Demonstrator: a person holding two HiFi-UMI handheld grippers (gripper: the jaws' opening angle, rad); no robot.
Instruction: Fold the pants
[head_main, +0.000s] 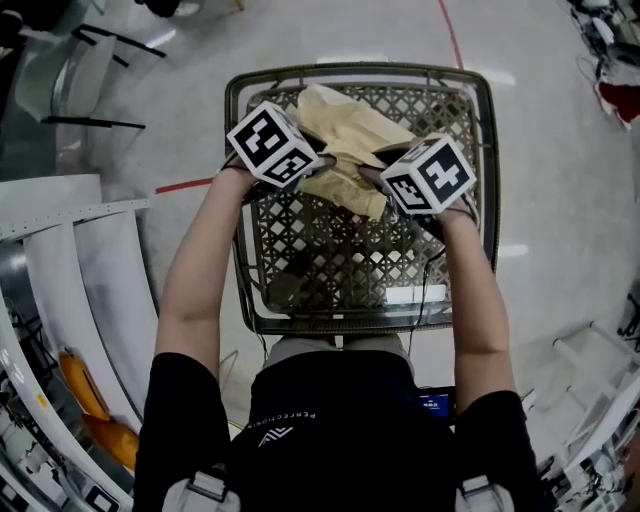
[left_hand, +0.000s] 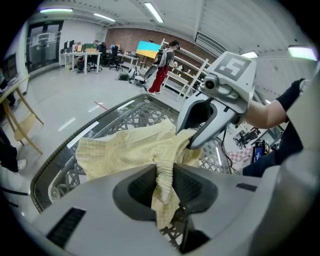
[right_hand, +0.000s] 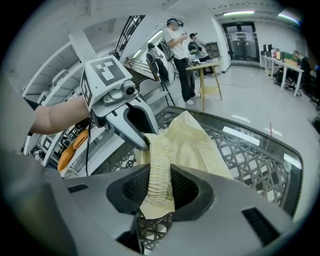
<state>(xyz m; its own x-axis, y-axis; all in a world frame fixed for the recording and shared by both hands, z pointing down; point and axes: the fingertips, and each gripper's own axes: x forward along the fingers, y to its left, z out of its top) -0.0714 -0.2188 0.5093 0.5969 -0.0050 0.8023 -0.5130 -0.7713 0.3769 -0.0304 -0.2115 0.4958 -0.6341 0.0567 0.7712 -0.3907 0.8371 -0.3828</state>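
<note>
Pinching pale yellow pants (head_main: 345, 140) over a metal lattice bench (head_main: 487, 150); left gripper (left_hand: 165, 182) and right gripper (right_hand: 160, 187) jaws each clamp a bunched edge; glossy grey floor (head_main: 560, 200), red tape line (head_main: 185, 185); white racks (head_main: 60, 260), people (right_hand: 177, 45) beyond.

Bare lattice desk (head_main: 340, 265) on the near side, pants (head_main: 345, 130) across the far half, white racks (head_main: 70, 260) close on the left.

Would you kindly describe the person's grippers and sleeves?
The left gripper and right gripper are light grey with dark ribbed pads, each carrying a white cube with black square markers. A thin cable trails from the right one. The sleeves are short and black.
</note>
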